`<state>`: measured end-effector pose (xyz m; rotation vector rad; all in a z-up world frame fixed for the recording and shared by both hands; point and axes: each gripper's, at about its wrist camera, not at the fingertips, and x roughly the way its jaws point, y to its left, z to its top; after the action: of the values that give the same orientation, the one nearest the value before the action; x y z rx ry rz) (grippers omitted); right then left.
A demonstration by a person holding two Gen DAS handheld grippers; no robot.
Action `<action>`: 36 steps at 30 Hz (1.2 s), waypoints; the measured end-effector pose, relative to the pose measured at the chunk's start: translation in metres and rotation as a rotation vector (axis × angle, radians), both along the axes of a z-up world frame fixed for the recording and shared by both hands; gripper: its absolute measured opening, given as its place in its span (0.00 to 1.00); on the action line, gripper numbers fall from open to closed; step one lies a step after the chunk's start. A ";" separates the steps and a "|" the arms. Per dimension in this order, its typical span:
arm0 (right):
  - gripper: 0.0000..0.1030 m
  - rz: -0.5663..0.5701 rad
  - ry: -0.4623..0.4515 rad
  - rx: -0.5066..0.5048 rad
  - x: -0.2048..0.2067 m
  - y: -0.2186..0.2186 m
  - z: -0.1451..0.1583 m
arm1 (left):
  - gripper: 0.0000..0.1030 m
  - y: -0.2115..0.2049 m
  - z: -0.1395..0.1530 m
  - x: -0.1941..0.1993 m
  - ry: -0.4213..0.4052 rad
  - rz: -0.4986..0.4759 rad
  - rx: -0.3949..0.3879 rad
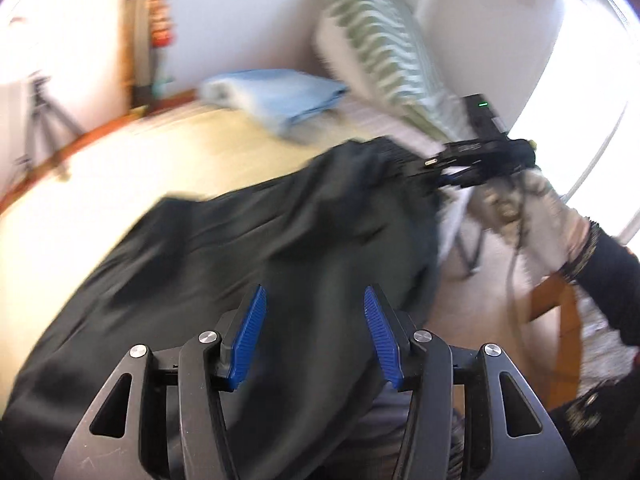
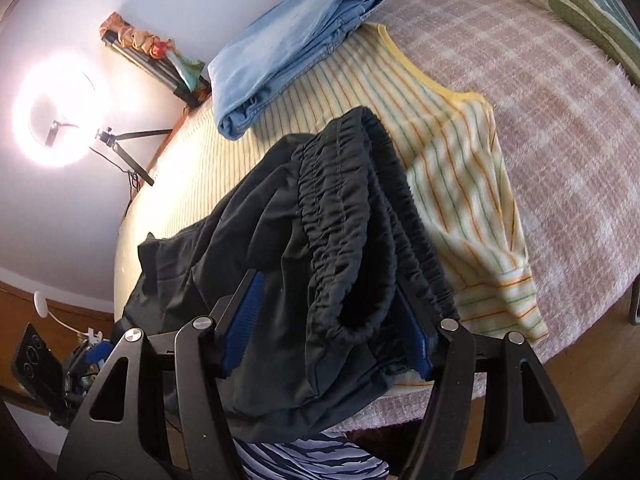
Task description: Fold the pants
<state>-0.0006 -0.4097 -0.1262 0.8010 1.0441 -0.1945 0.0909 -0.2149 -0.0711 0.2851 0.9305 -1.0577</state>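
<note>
Two grippers are seen over a bed. The left gripper (image 1: 315, 334) is released, its blue pads (image 1: 250, 334) held apart above the black pants (image 1: 240, 248), and no cloth is pinched between them. From there the pants spread toward 10 o'clock over the striped sheet (image 1: 160, 152) and rise toward 2 o'clock, where the right gripper (image 1: 452, 168) is seen at the waistband; this view is blurred. In the right wrist view the gathered waistband (image 2: 344, 216) is bunched between the pads of the right gripper (image 2: 336, 320); whether it is clenched on the cloth cannot be told, since the pads are well apart and the right one is partly hidden. Folded blue jeans (image 2: 288, 52) lie at 12 o'clock on the sheet, and a pink checked blanket (image 2: 560, 120) is spread at 2 o'clock
</note>
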 end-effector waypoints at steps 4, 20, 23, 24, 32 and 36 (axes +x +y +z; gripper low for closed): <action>0.50 0.015 0.013 -0.036 0.004 0.009 -0.002 | 0.49 0.035 -0.010 -0.004 0.010 0.046 0.053; 0.14 -0.050 -0.017 -0.001 -0.008 0.006 0.009 | 0.14 0.040 -0.074 -0.064 -0.022 -0.088 0.178; 0.13 -0.052 -0.045 -0.003 -0.022 0.004 0.026 | 0.05 0.040 -0.078 -0.066 -0.023 -0.105 0.179; 0.13 -0.055 -0.055 -0.001 -0.027 0.003 0.031 | 0.04 0.041 -0.078 -0.067 -0.025 -0.108 0.180; 0.13 -0.063 -0.028 -0.017 -0.050 -0.006 0.030 | 0.03 0.047 -0.069 -0.080 0.023 -0.150 0.145; 0.13 -0.027 0.072 -0.069 -0.045 0.000 0.005 | 0.03 0.046 -0.077 -0.087 0.047 -0.165 0.162</action>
<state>-0.0454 -0.4093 -0.1209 0.7502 1.0888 -0.2822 0.0043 -0.1685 -0.1482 0.4801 1.0507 -1.1454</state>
